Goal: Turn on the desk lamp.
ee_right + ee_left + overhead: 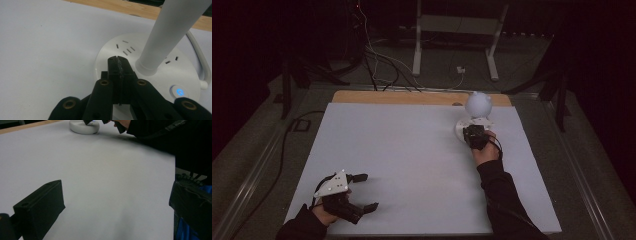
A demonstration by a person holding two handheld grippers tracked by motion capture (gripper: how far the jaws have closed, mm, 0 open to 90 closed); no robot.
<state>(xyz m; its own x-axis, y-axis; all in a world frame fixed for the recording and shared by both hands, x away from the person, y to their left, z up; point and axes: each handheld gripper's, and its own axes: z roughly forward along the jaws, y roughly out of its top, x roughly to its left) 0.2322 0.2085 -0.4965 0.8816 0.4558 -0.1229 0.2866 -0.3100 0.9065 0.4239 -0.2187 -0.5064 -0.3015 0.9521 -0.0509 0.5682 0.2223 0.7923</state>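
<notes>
left gripper (361,191) fingers spread, right gripper (117,58) fingers closed

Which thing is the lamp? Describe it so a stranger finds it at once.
Start at the white table and go to its far right corner, by the wooden edge. The lamp stands there on a round white base with socket slots and a glowing blue button, the shut right gripper resting on it.

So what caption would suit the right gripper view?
Shut tool poised over a white lamp base, beside its stem and glowing blue button.
</notes>
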